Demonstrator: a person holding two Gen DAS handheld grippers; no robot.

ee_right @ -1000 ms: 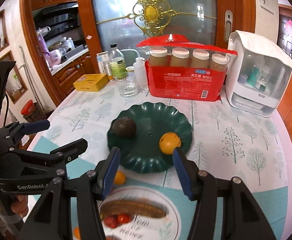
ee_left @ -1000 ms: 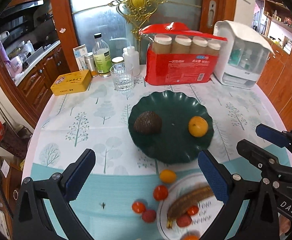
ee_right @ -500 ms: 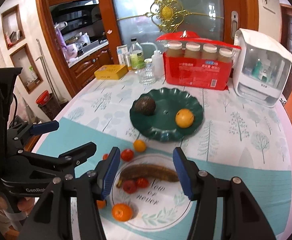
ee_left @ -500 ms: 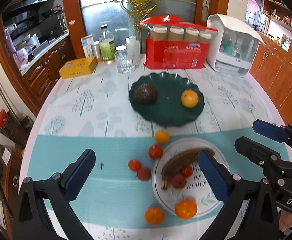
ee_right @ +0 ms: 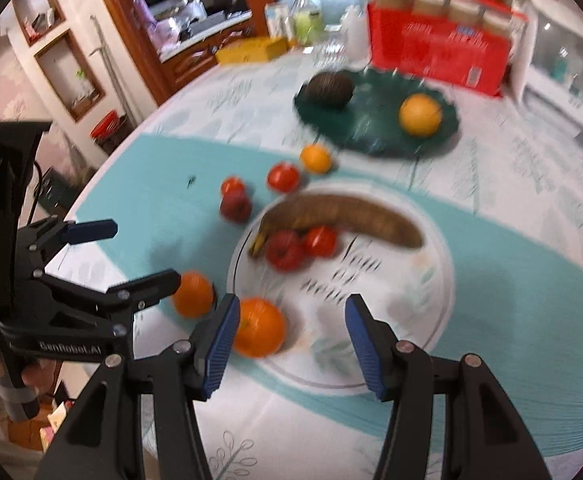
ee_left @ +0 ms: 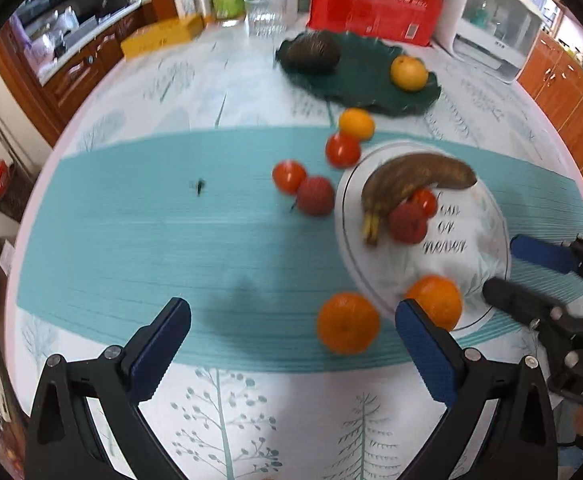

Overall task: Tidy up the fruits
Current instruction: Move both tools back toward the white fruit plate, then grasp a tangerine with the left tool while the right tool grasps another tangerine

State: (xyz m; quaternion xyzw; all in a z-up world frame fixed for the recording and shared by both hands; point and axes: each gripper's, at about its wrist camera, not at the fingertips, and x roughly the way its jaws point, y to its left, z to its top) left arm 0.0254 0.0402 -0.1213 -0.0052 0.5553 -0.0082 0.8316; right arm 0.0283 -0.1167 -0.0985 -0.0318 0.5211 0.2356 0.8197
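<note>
Left black blue-padded gripper (ee_left: 291, 334) tilted steeply down, jaws apart, empty, near round orange mandarin (ee_left: 348, 323), right black blue-padded gripper (ee_right: 289, 332) likewise over white printed plate (ee_right: 403, 300), open, empty

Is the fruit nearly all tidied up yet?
Not yet. The green plate has two fruits, the white plate a banana and some small fruit. Both tools, left tool and right tool, are open and empty. Loose tomatoes and an orange are left on the tablecloth.

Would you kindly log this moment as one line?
left claw: open, empty | right claw: open, empty | orange: on white plate rim
</note>
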